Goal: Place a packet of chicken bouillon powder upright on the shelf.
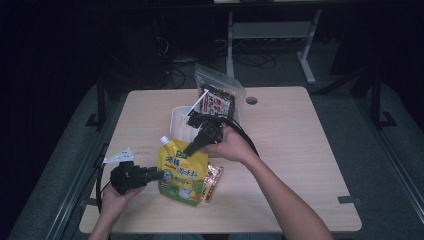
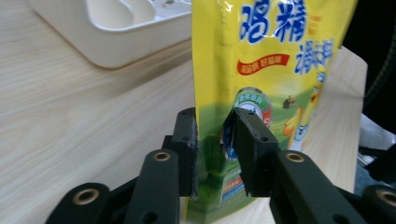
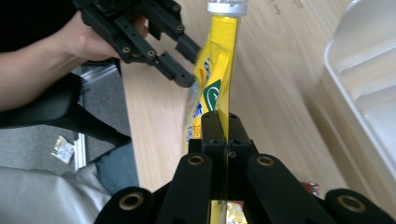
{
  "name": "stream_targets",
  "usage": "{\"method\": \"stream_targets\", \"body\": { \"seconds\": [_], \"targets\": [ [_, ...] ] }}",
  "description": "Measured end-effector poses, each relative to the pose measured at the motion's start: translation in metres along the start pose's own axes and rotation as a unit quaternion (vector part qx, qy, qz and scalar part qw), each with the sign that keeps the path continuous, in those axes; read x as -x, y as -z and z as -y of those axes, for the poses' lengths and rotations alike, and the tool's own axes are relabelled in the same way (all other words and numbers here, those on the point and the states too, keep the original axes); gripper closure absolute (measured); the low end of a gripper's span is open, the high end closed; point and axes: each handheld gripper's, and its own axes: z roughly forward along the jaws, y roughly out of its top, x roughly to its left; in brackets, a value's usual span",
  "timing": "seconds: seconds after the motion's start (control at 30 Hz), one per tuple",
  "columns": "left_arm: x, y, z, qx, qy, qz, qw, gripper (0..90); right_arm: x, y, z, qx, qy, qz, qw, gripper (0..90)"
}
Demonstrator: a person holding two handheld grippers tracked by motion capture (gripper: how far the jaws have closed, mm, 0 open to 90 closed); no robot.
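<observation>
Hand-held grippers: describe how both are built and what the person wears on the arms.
Both the left hand-held gripper and right hand-held gripper are matte black, with two blocky jaws on linked bars with brass-ringed pivots. Each carries a pale three-cornered plate and trails a black cable. The forearms are bare, no sleeves visible.

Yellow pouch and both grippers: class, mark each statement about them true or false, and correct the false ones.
1. The left gripper is shut on the yellow pouch. True.
2. The right gripper hangs open above the pouch. False: it is shut on the pouch's edge.
3. The pouch's white cap is off. False: it is on the spout.
4. A white tray lies beyond the pouch. True.
</observation>
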Motion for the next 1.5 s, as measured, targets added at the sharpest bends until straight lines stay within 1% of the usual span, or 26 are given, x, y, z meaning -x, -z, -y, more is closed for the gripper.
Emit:
{"method": "stream_targets", "body": {
  "seconds": [0.13, 0.2, 0.3, 0.4, 0.43, 0.47, 0.5, 0.53, 0.57, 0.6, 0.7, 0.77, 0.8, 0.87, 0.9, 0.93, 0.97, 1.07, 1.1, 1.13, 1.27, 1.37, 1.4, 1.43, 1.47, 1.5],
  "targets": [
    [-0.002, 0.003, 0.001, 0.006, 0.006, -0.006, 0.9999, 64.9, -0.003, 0.002, 0.002, 0.009, -0.007, -0.004, 0.9999, 89.7],
    [-0.003, 0.006, 0.002, 0.006, 0.007, -0.014, 0.9999, 63.0, -0.005, 0.003, 0.003, 0.016, -0.012, -0.009, 0.9998, 89.7],
    [-0.003, 0.007, 0.001, 0.004, 0.004, -0.021, 0.9998, 61.6, -0.007, 0.005, 0.004, 0.021, -0.015, -0.010, 0.9996, 89.7],
    [-0.002, 0.008, 0.002, 0.003, 0.003, -0.034, 0.9994, 60.6, -0.010, 0.008, 0.004, 0.036, -0.028, -0.008, 0.9989, 89.7],
    [-0.002, 0.008, 0.002, 0.003, 0.003, -0.034, 0.9994, 60.0, -0.010, 0.008, 0.004, 0.036, -0.028, -0.008, 0.9989, 89.7],
    [-0.002, 0.009, 0.002, 0.000, 0.002, -0.040, 0.9992, 59.6, -0.012, 0.011, 0.004, 0.045, -0.033, -0.004, 0.9984, 89.8],
    [-0.002, 0.009, 0.002, 0.000, 0.002, -0.040, 0.9992, 59.3, -0.012, 0.011, 0.004, 0.045, -0.033, -0.004, 0.9984, 89.8],
    [-0.002, 0.009, 0.003, -0.001, 0.003, -0.044, 0.9990, 58.9, -0.013, 0.015, 0.004, 0.055, -0.039, -0.003, 0.9978, 89.7],
    [-0.002, 0.009, 0.003, -0.001, 0.003, -0.044, 0.9990, 58.1, -0.013, 0.015, 0.004, 0.055, -0.039, -0.003, 0.9978, 89.7],
    [-0.002, 0.009, 0.003, -0.003, 0.001, -0.051, 0.9987, 57.1, -0.014, 0.017, 0.004, 0.063, -0.044, -0.001, 0.9970, 89.8],
    [-0.002, 0.009, 0.003, -0.002, 0.002, -0.057, 0.9984, 56.3, -0.016, 0.021, 0.004, 0.069, -0.050, 0.007, 0.9963, 89.8],
    [-0.001, 0.009, 0.003, -0.004, -0.001, -0.067, 0.9977, 54.1, -0.018, 0.025, 0.004, 0.082, -0.061, 0.017, 0.9946, 89.8],
    [-0.001, 0.009, 0.003, -0.004, -0.001, -0.067, 0.9977, 53.6, -0.019, 0.027, 0.003, 0.084, -0.063, 0.021, 0.9942, 89.8],
    [-0.001, 0.010, 0.004, -0.006, -0.001, -0.074, 0.9972, 52.0, -0.021, 0.031, 0.003, 0.090, -0.065, 0.029, 0.9934, 89.7],
    [-0.001, 0.010, 0.004, -0.006, -0.001, -0.074, 0.9972, 51.2, -0.021, 0.031, 0.003, 0.090, -0.065, 0.029, 0.9934, 89.7],
    [-0.001, 0.010, 0.004, -0.006, 0.000, -0.079, 0.9969, 50.4, -0.023, 0.034, 0.002, 0.094, -0.066, 0.040, 0.9926, 89.8],
    [-0.001, 0.010, 0.004, -0.006, 0.000, -0.079, 0.9969, 49.7, -0.023, 0.034, 0.002, 0.094, -0.066, 0.040, 0.9926, 89.8],
    [-0.002, 0.010, 0.005, -0.008, 0.000, -0.082, 0.9966, 48.9, -0.025, 0.042, 0.001, 0.108, -0.075, 0.051, 0.9901, 89.8],
    [-0.002, 0.010, 0.005, -0.008, 0.000, -0.082, 0.9966, 48.8, -0.025, 0.042, 0.001, 0.108, -0.075, 0.051, 0.9901, 89.8],
    [-0.002, 0.010, 0.005, -0.008, 0.000, -0.083, 0.9966, 48.7, -0.024, 0.046, 0.001, 0.116, -0.080, 0.050, 0.9887, 89.8],
    [-0.002, 0.010, 0.005, -0.010, 0.001, -0.088, 0.9960, 47.7, -0.023, 0.054, 0.003, 0.132, -0.093, 0.049, 0.9856, 89.8],
    [-0.002, 0.010, 0.005, -0.011, 0.000, -0.094, 0.9955, 46.0, -0.023, 0.058, 0.003, 0.141, -0.102, 0.054, 0.9834, 89.8],
    [-0.002, 0.010, 0.005, -0.013, -0.002, -0.098, 0.9951, 45.4, -0.023, 0.060, 0.003, 0.143, -0.102, 0.060, 0.9827, 89.8],
    [-0.002, 0.010, 0.005, -0.013, -0.002, -0.098, 0.9951, 44.6, -0.023, 0.060, 0.003, 0.143, -0.102, 0.060, 0.9827, 89.8],
    [-0.002, 0.009, 0.005, -0.015, -0.002, -0.099, 0.9950, 44.1, -0.023, 0.064, 0.002, 0.151, -0.107, 0.064, 0.9806, 89.8],
    [-0.002, 0.009, 0.005, -0.015, -0.002, -0.099, 0.9950, 44.0, -0.023, 0.064, 0.002, 0.151, -0.107, 0.064, 0.9806, 89.8]
  ]
}}
